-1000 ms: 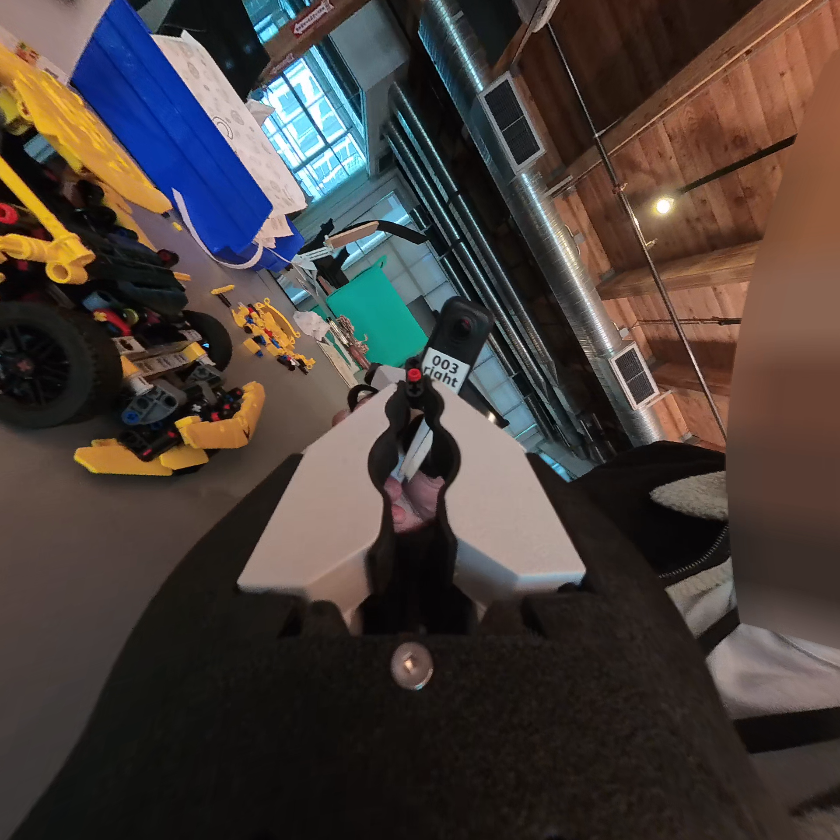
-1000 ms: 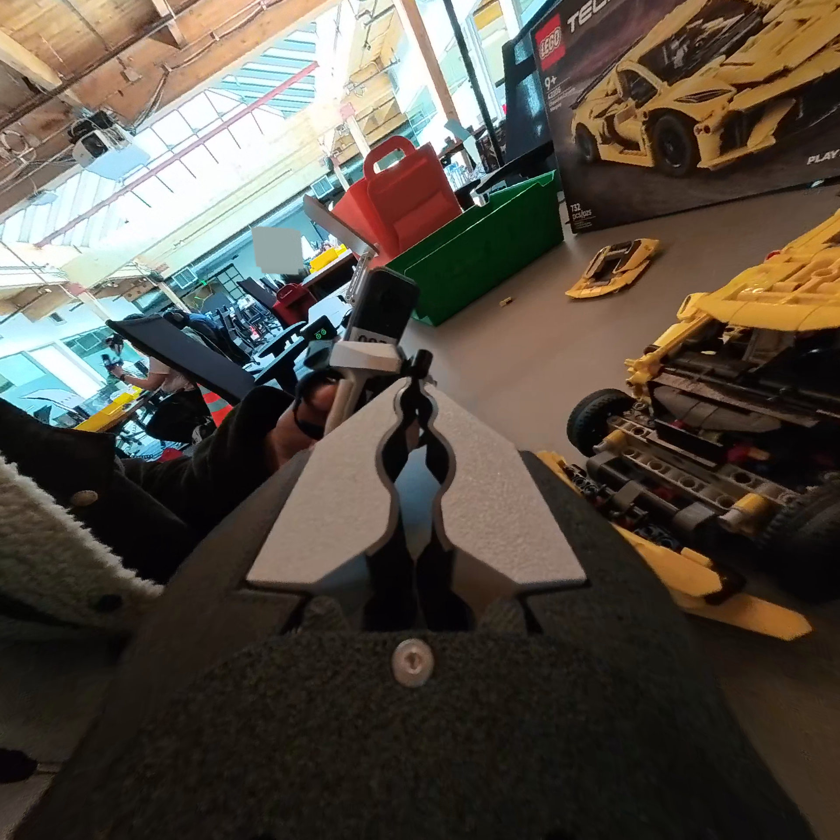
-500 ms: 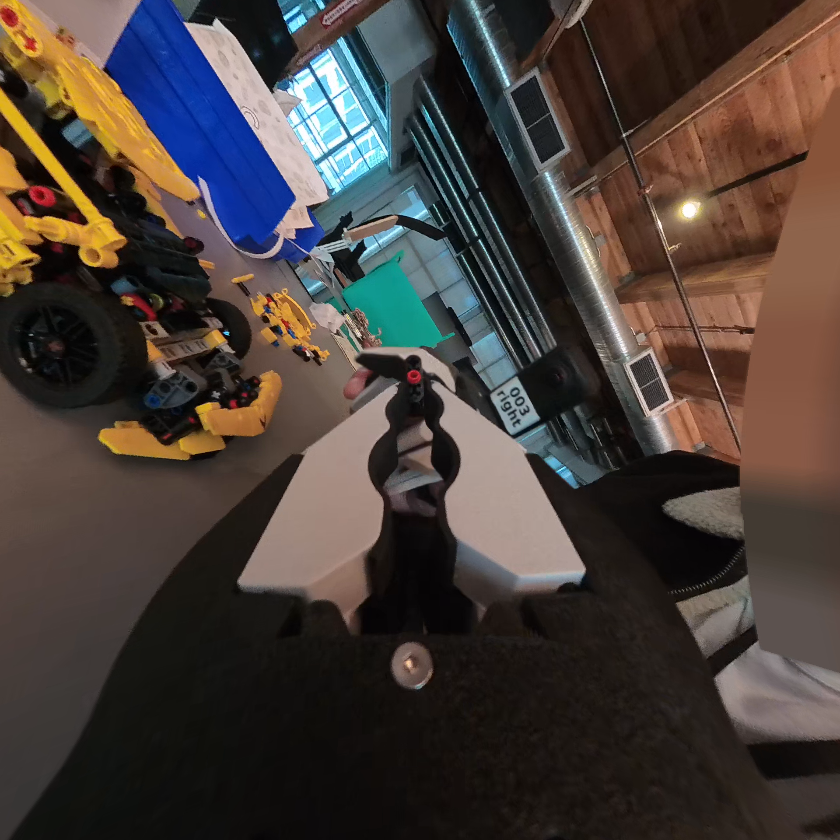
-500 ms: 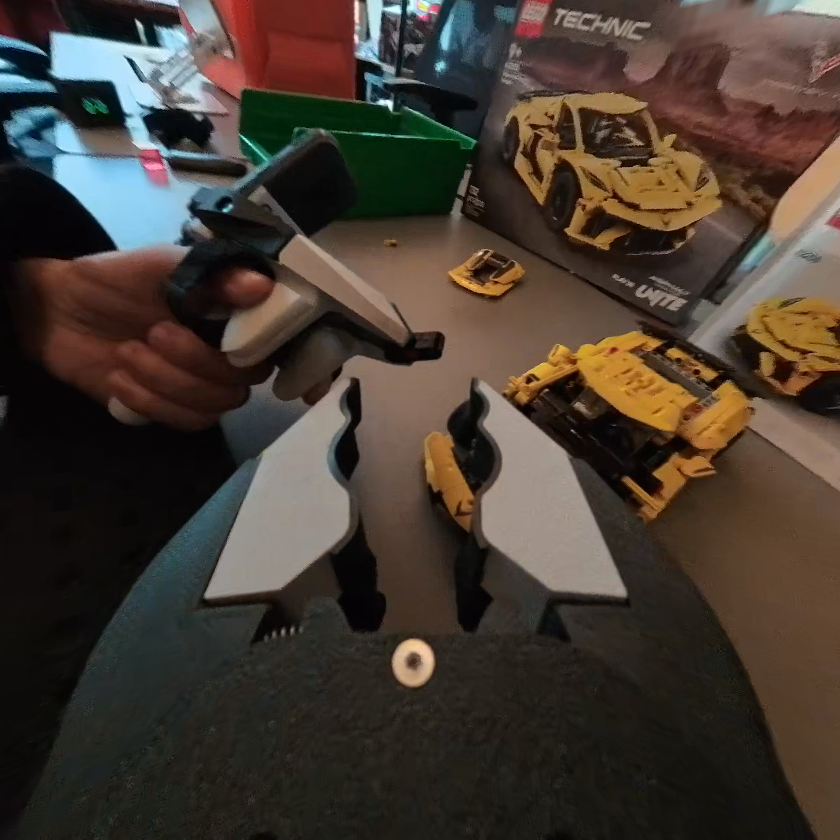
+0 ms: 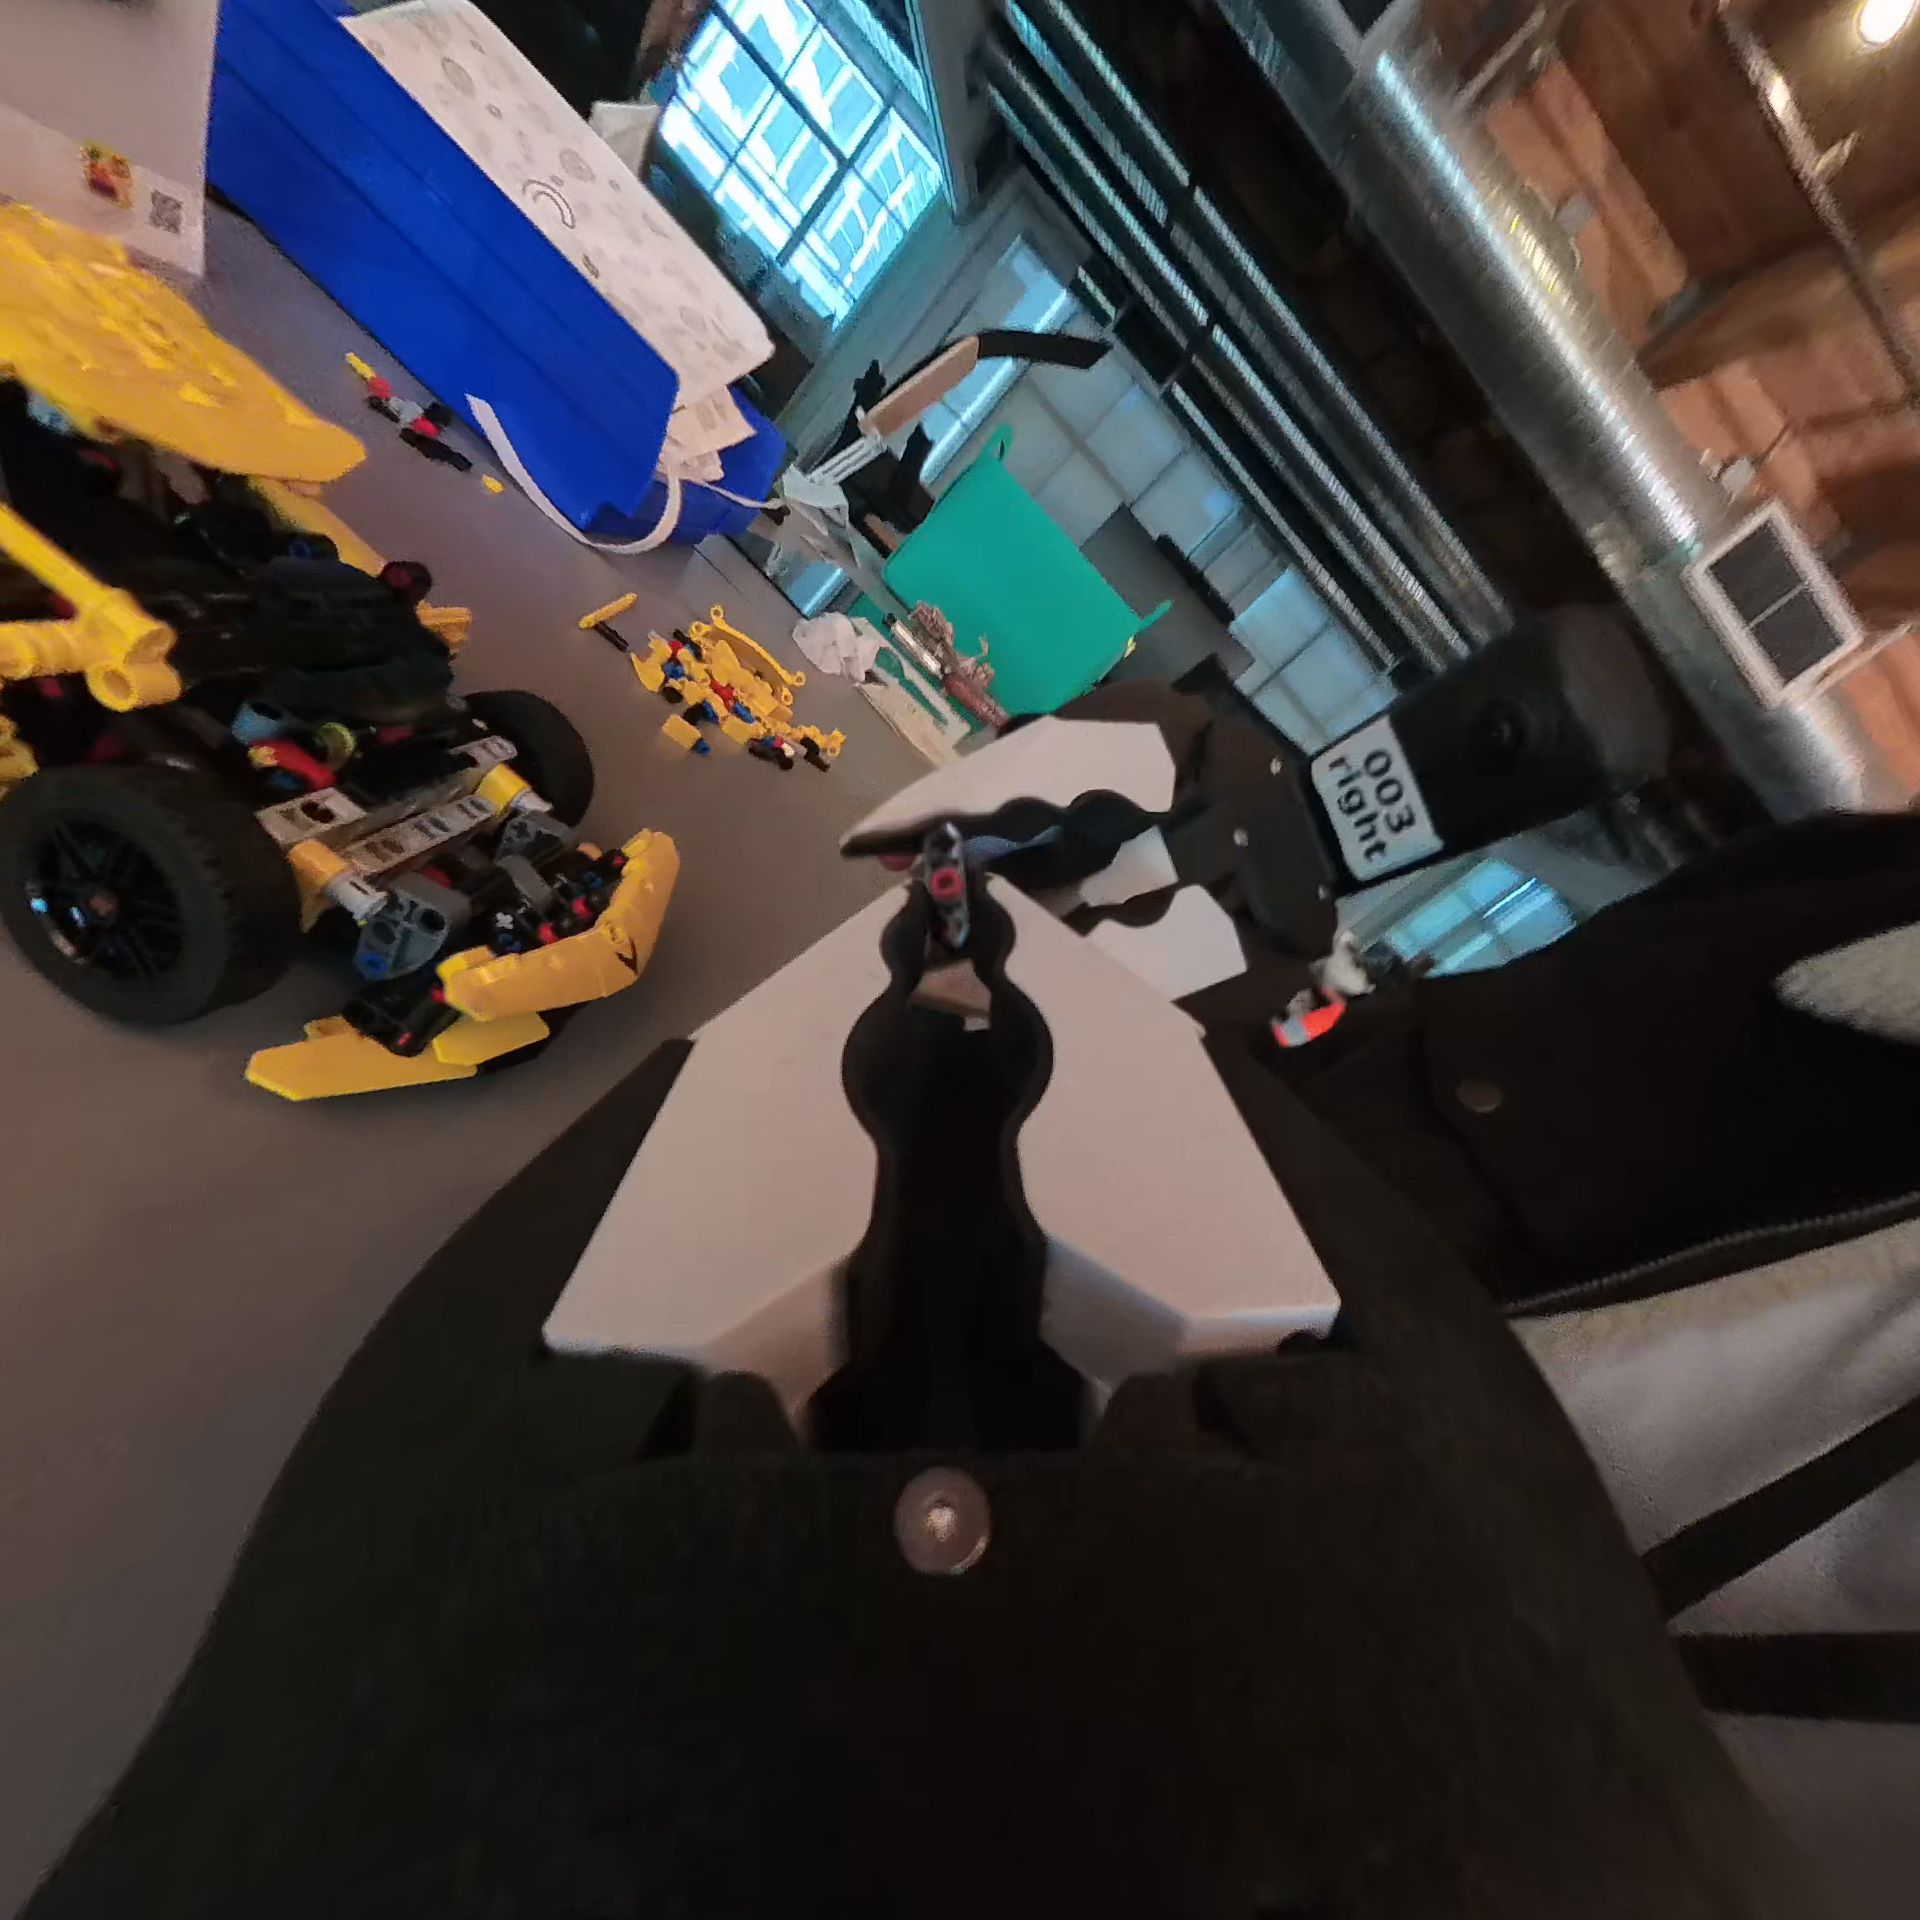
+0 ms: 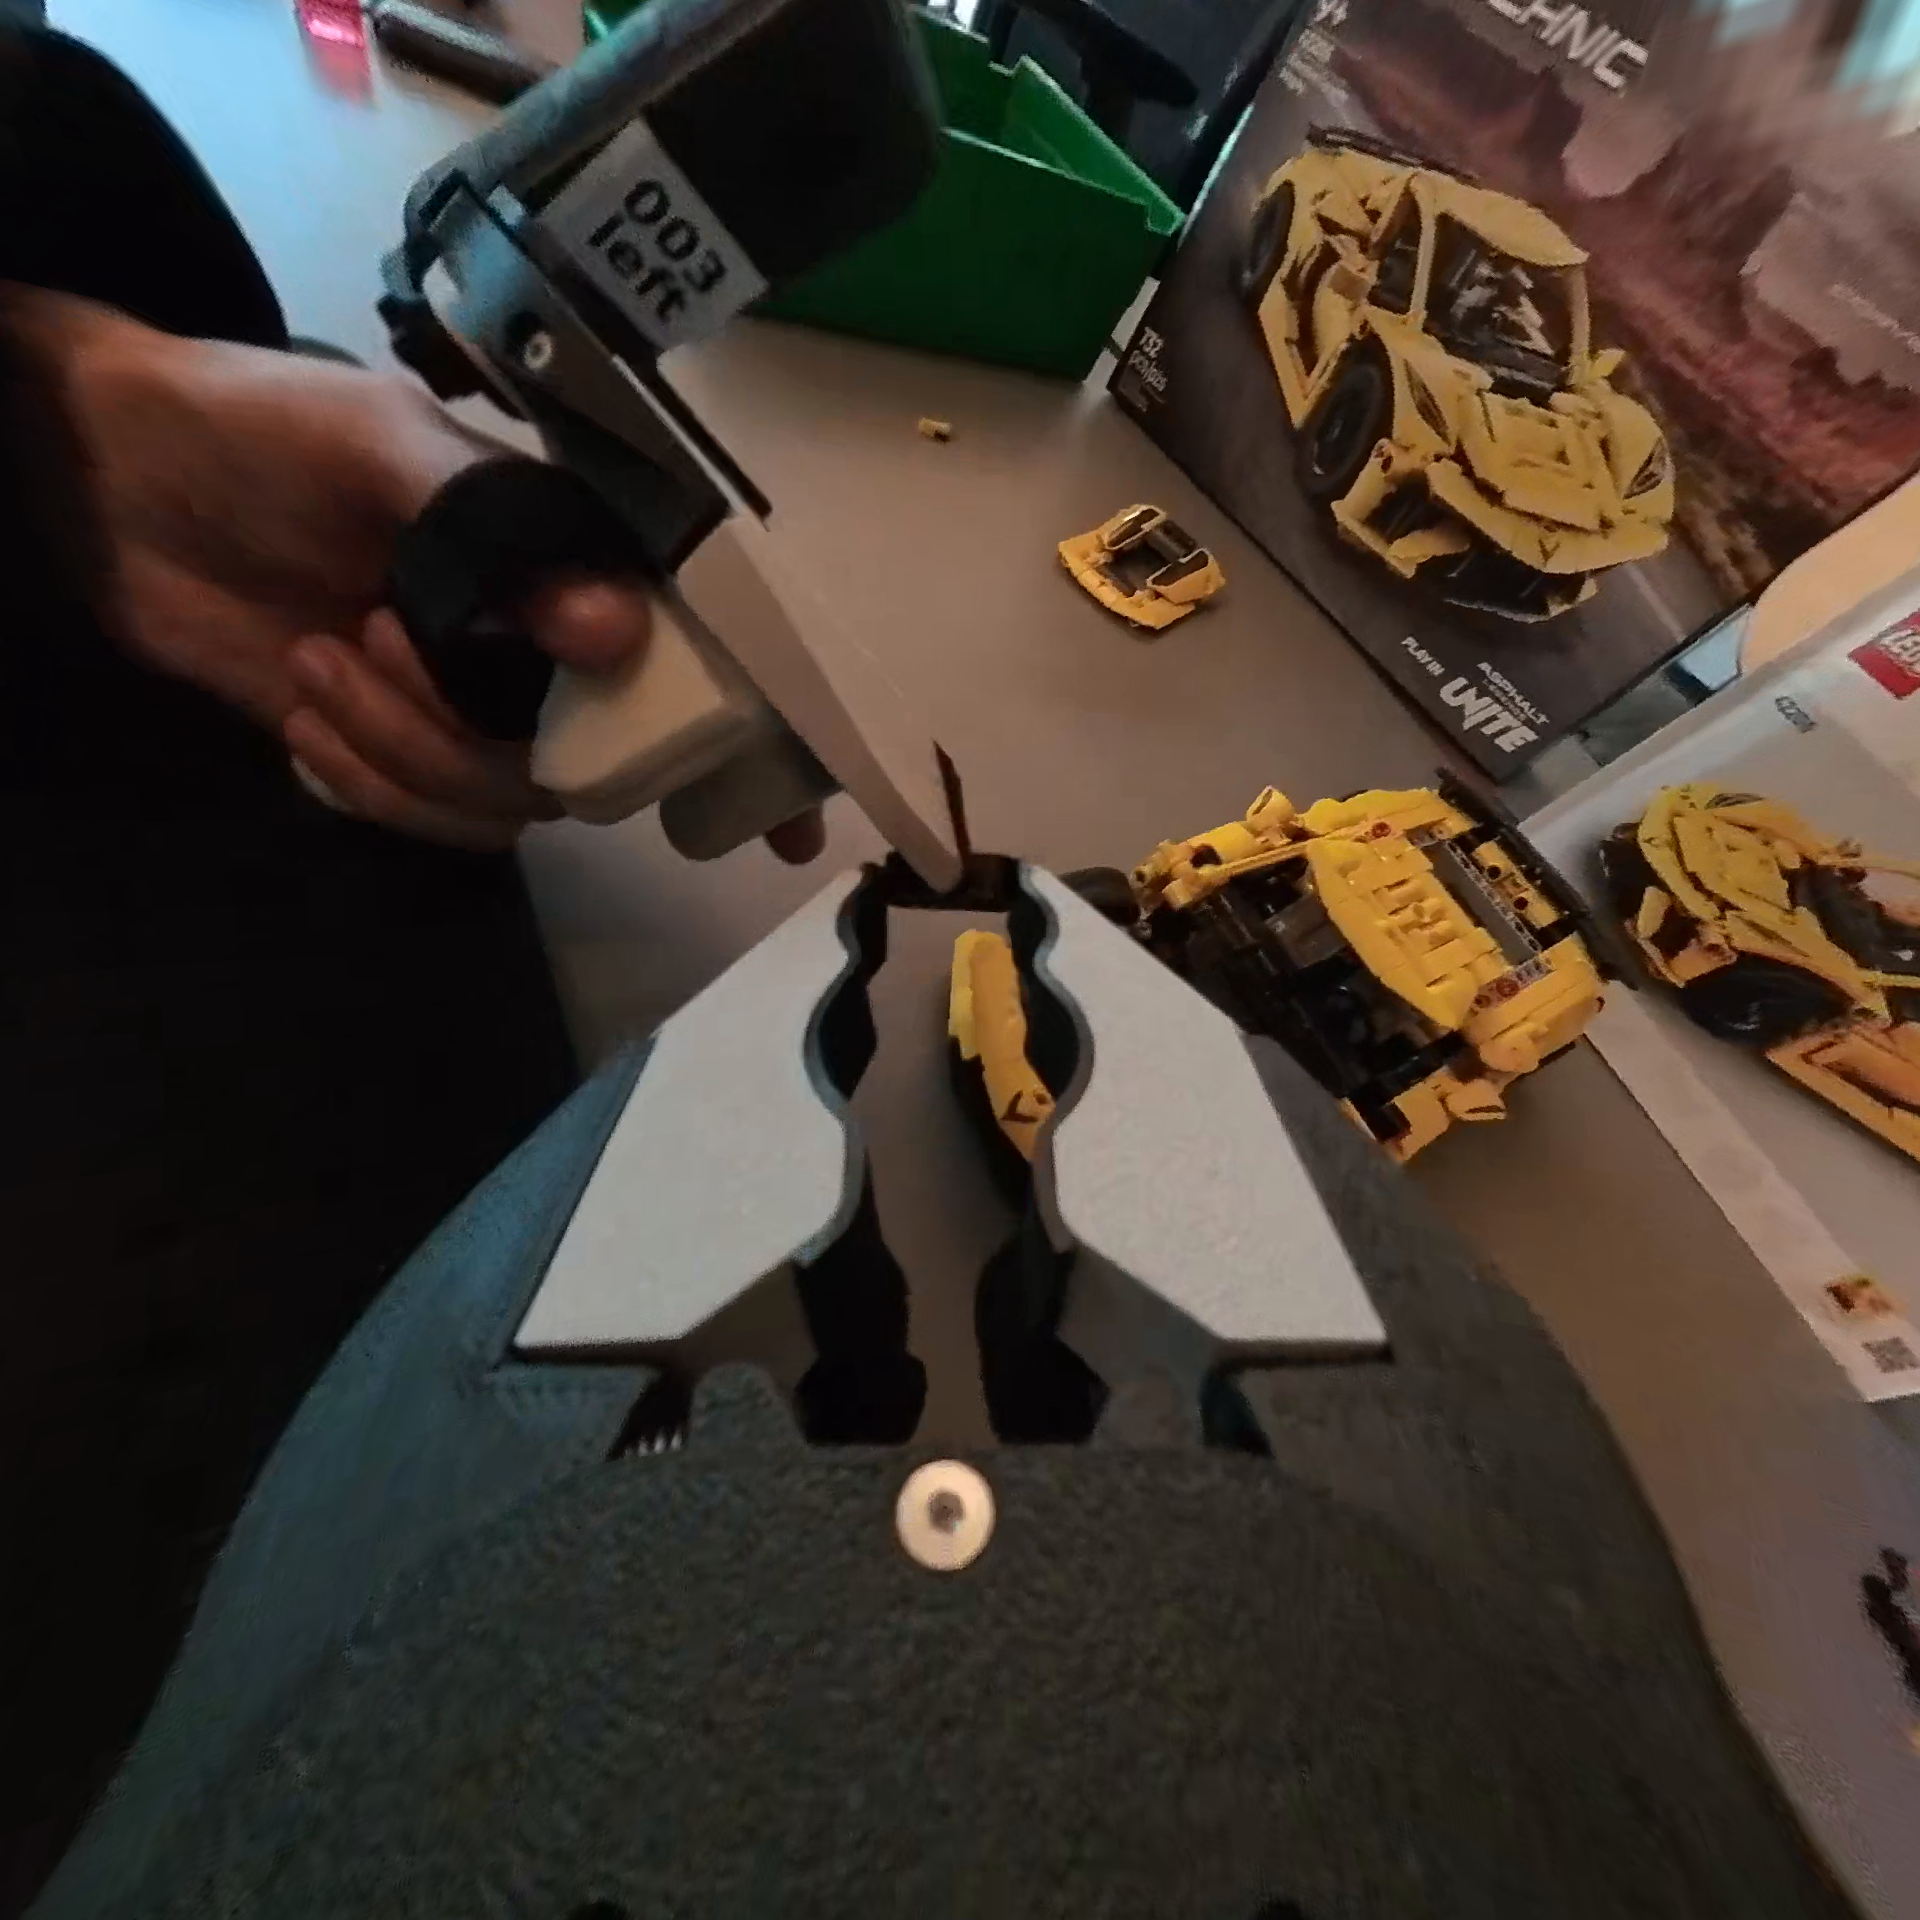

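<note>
My left gripper (image 5: 943,920) is shut on a small black brick piece with a red pin (image 5: 945,883), held above the grey table (image 5: 156,1195). My right gripper (image 6: 945,891) is open, and its fingertips stand either side of the left gripper's tip (image 6: 925,847) and the dark piece (image 6: 951,795). In the left wrist view the right gripper (image 5: 997,842) lies sideways just beyond my tips. A hand (image 6: 260,571) holds the left gripper. The part-built yellow and black brick car (image 6: 1351,966) sits just right of both grippers and also shows in the left wrist view (image 5: 312,790).
A yellow bumper part (image 6: 992,1049) lies under the right gripper. The car set's box (image 6: 1558,364), a green bin (image 6: 966,239), a small yellow panel (image 6: 1143,566) and a booklet (image 6: 1766,1039) lie beyond. A blue bin (image 5: 447,270) and loose yellow pieces (image 5: 727,696) sit farther back. Both grippers' tips are close together, under 4 cm apart.
My right gripper has opened and tipped down toward the table. It has closed in on the left gripper's tip, which still holds the small piece.
</note>
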A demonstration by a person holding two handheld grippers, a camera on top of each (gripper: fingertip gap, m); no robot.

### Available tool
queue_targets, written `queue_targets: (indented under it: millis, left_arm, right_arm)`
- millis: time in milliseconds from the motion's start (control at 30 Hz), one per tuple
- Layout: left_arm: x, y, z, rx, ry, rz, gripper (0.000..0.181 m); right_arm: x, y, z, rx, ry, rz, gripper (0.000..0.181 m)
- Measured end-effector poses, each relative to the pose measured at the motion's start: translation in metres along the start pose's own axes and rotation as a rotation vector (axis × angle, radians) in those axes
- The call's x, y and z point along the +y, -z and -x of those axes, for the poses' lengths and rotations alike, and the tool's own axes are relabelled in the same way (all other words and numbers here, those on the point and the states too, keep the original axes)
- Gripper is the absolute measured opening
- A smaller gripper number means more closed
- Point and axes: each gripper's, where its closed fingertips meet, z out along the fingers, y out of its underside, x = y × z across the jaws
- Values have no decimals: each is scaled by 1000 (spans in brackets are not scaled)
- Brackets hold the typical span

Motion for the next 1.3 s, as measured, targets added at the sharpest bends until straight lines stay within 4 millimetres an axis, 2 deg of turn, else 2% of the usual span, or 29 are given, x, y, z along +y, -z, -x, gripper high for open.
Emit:
queue_targets:
  millis: [167,300,433,500,567,600,633,667,733,800,867,933,1033,1067,1133,1167,1200,1233,1300]
  left_arm:
    - [5,-2,-6,-22,-105,32,6]
    - [4,1,-10,18,-87,28,6]
    - [8,2,-10,4,-118,60,6]
    - [10,2,-10,3,-125,73,5]
    - [7,5,-9,-26,-192,62,6]
    - [-5,16,-6,-50,-226,9,6]
    - [-16,29,-4,-56,-242,-31,6]
    - [-21,37,0,-74,-260,-42,5]
    - [-16,33,1,-86,-281,-13,6]
    - [-10,26,1,-76,-274,21,6]
    - [-10,24,-6,-27,-239,4,6]
    - [-9,22,-10,19,-186,-7,6]
    - [-11,24,-10,50,-114,-26,7]
    - [-11,25,-10,70,-85,-26,6]
    - [-9,24,-10,69,-75,-15,6]
    - [-6,21,-10,60,-94,1,6]
    - [-2,19,-11,57,-115,24,6]
    - [1,16,-13,57,-133,44,6]
    - [3,12,-15,64,-134,50,6]
  right_arm:
    - [0,5,7,-62,57,7,23]
    - [-4,6,9,-38,84,-2,23]
    - [-2,7,13,-98,57,-12,23]
    - [0,7,16,-157,-7,-17,22]
    - [4,11,16,-253,-144,-20,22]
    - [14,15,11,-301,-218,-3,22]
    - [19,23,14,-424,-341,-10,23]
    - [13,30,11,-490,-437,-81,22]
    - [10,30,3,-476,-475,-137,22]
    - [14,24,8,-429,-370,-96,23]
    - [9,24,10,-406,-333,-127,23]
    - [13,20,3,-359,-327,-124,23]
    - [43,24,-31,-197,-236,2,23]
    - [63,33,-55,-89,-162,93,23]
    - [113,67,-121,187,-38,292,23]
    - [139,86,-148,288,-43,378,23]
    - [165,102,-164,334,-106,455,23]
    - [186,112,-172,342,-179,503,23]
    - [207,121,-181,368,-240,511,28]
